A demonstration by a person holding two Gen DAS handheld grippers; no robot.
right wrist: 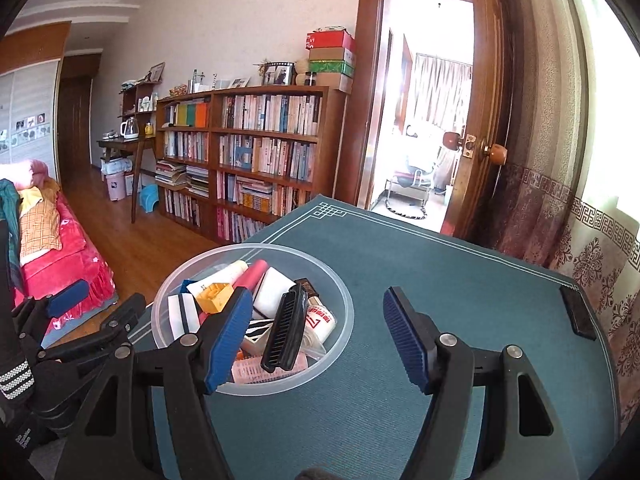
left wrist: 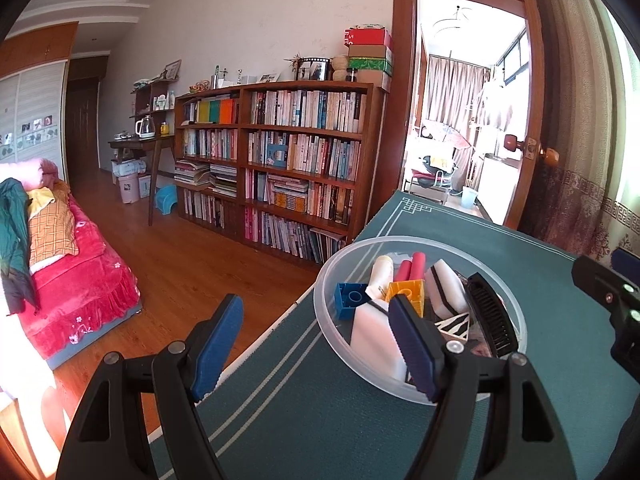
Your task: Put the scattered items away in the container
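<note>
Sitting on the green-matted surface (right wrist: 440, 280) is a clear round container (right wrist: 344, 312), the landmark here, already loaded with the task's things. Inside the container lie a black comb (right wrist: 286, 330) propped on its long edge, a yellow block (right wrist: 216, 296), a blue block (left wrist: 352, 298), a pink tube (right wrist: 252, 274), a white tube (left wrist: 380, 276), white sponges with a dark stripe (right wrist: 182, 316) and a small white bottle with red print (right wrist: 320, 322).

The left tool (left wrist: 316, 348) hangs at the container's near-left side with its blue pads wide apart and nothing between them; one pad (left wrist: 412, 348) shows in front of the container's contents, the other (left wrist: 218, 346) is off past the edge of the surface, over the wooden floor (left wrist: 192, 264).

The right tool (right wrist: 318, 338) is also spread apart and empty, one pad (right wrist: 230, 340) in front of the container's near rim, the other (right wrist: 406, 340) to the container's right above bare mat.

Well to the right of the container, by the surface's edge, lies a flat black object (right wrist: 578, 314). Behind the container stands a bookcase (right wrist: 256, 152).
</note>
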